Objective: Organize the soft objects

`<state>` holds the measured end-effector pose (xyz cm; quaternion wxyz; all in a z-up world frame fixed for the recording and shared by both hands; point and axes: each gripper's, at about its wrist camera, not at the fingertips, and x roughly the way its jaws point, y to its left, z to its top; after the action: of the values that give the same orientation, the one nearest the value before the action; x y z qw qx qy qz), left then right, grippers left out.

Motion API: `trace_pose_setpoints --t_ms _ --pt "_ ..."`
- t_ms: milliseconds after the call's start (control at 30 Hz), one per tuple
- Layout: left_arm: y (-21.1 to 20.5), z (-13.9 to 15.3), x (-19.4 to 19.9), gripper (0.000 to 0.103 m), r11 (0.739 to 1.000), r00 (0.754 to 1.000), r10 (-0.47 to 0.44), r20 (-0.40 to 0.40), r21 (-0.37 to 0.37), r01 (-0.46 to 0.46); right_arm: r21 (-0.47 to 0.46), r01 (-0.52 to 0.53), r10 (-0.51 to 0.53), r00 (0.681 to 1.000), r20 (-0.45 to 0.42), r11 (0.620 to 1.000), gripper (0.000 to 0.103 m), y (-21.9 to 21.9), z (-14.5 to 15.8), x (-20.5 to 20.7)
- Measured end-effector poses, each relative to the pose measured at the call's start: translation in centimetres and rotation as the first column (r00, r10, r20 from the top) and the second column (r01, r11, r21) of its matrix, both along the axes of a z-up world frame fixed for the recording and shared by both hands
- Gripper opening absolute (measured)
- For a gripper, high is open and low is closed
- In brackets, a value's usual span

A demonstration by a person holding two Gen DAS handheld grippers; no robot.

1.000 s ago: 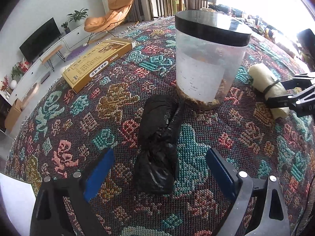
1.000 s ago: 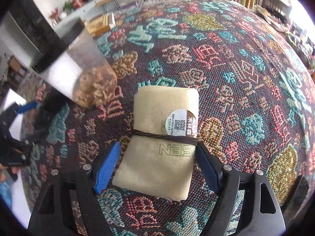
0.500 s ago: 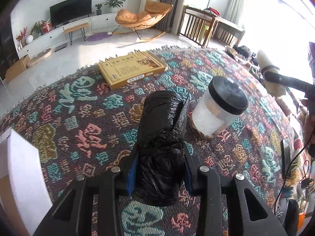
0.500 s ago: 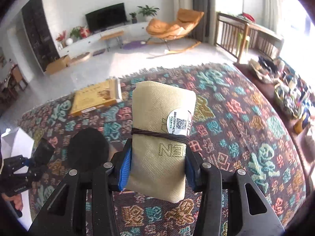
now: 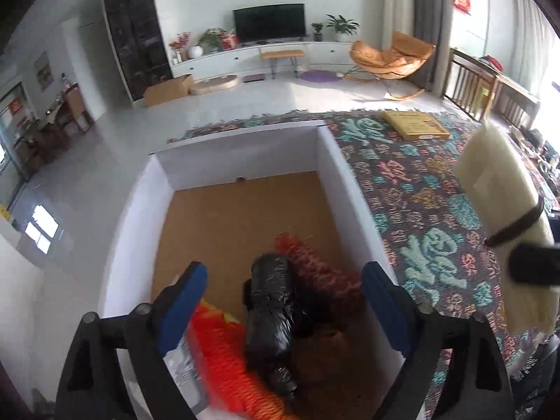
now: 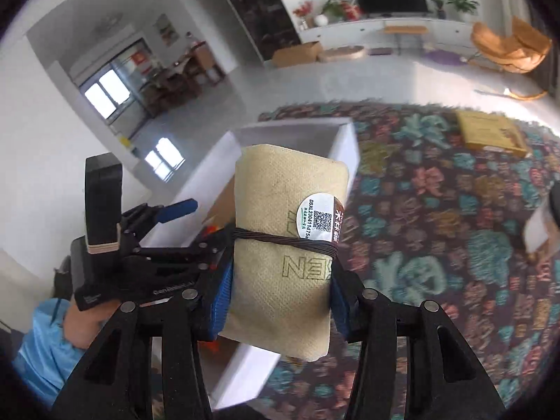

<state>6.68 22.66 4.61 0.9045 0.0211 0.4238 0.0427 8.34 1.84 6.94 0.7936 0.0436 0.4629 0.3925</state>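
Observation:
My left gripper (image 5: 280, 301) is open over a white box (image 5: 336, 161) with a brown floor. A black plastic bundle (image 5: 269, 315) lies in the box between the open jaws, apart from both, beside an orange-red soft item (image 5: 224, 360) and a dark red fuzzy item (image 5: 315, 262). My right gripper (image 6: 280, 287) is shut on a beige cloth roll (image 6: 283, 245) tied with a dark band and bearing a round sticker. It holds the roll in the air beside the box (image 6: 344, 140); the roll also shows in the left wrist view (image 5: 500, 210). The left gripper shows in the right wrist view (image 6: 164, 224).
The box stands at the edge of a patterned rug-covered surface (image 5: 420, 189). A flat yellow box (image 5: 414, 125) lies at the far side; it also shows in the right wrist view (image 6: 490, 133). A living room floor lies beyond.
My left gripper carried the black bundle from the rug to over the white box and opened, leaving the bundle in the box. My right gripper lifted the beige roll and moved toward the box.

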Motion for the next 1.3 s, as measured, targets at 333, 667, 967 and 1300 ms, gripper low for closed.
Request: trace_pose_setpoints --t_ms 333,667,967,1300 --pt "3.3 -3.0 -7.1 0.093 0.971 0.978 0.208 0.022 0.119 -0.210 -0.024 -0.036 0.032 0.991 -0.129 0.999 0.076 3.6 -5.8 -1.3" --pt "5.4 -2.3 -10.0 0.093 0.915 0.915 0.401 0.033 0.027 -0.402 -0.151 -0.037 0.041 0.999 0.022 0.988 0.076 4.0 -3.5 -3.9" --pt "3.5 -1.3 -11.5 0.093 0.913 0.920 0.386 0.076 0.113 -0.392 -0.276 -0.009 0.040 0.994 0.106 0.961 0.076 4.6 -3.5 -7.0" --pt "3.0 -1.9 -12.9 0.093 0.927 0.928 0.373 0.005 0.044 -0.373 -0.333 0.016 0.007 0.998 0.068 0.943 0.075 5.2 -4.8 -8.3"
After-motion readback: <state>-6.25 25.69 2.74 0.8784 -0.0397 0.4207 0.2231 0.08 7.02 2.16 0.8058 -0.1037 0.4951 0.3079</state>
